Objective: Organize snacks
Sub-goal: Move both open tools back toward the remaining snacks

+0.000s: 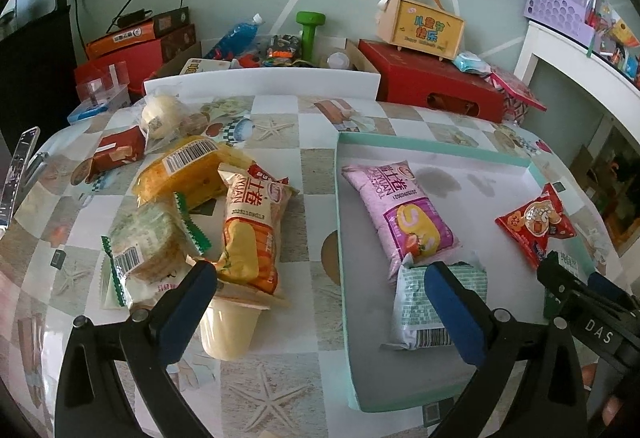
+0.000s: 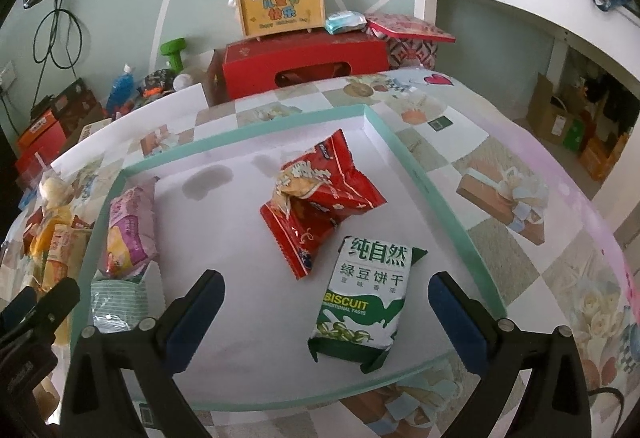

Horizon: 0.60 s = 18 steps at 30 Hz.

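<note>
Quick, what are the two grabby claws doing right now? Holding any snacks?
Left gripper: open, holding nothing, above the table edge and tray.
Right gripper: open, holding nothing; the green biscuit pack lies loose in the tray between its fingers.

Glossy crinkled plastic red snack packet (image 2: 320,197), matt card tray (image 2: 440,197), smooth patterned tablecloth (image 2: 540,258)

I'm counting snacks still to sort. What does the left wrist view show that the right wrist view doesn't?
Only the left wrist view shows the unsorted pile clearly: the orange roll packet, the yellow packet, the pudding cup and the round crackers on the tablecloth. Only the right wrist view shows the green biscuit packet whole. Both show the tray, the pink packet, the red packet and the pale green packet in it.
</note>
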Each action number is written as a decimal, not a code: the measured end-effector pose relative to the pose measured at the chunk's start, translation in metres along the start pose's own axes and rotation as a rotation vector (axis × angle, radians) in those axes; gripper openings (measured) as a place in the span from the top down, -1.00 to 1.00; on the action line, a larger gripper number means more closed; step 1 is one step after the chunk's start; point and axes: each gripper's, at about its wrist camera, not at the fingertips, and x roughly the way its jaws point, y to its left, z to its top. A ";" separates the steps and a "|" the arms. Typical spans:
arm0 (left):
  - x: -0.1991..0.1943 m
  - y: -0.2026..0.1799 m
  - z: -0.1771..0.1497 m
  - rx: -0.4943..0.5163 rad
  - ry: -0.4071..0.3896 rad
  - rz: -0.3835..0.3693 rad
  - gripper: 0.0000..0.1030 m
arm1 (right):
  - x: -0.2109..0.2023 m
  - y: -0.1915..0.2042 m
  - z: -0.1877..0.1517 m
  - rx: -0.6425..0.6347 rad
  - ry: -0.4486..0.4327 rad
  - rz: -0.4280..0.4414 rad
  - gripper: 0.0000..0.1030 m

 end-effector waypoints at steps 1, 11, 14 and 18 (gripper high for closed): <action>0.000 0.001 0.000 -0.003 0.000 -0.004 -1.00 | -0.001 0.001 0.000 -0.003 -0.008 0.003 -1.00; -0.010 0.033 0.009 -0.071 -0.028 0.002 -1.00 | -0.010 0.011 0.002 -0.025 -0.061 0.019 -1.00; -0.017 0.055 0.013 -0.115 -0.043 0.027 -1.00 | -0.014 0.016 0.003 -0.022 -0.073 0.062 -1.00; -0.026 0.091 0.015 -0.187 -0.065 0.084 -1.00 | -0.019 0.026 0.004 -0.034 -0.091 0.098 -1.00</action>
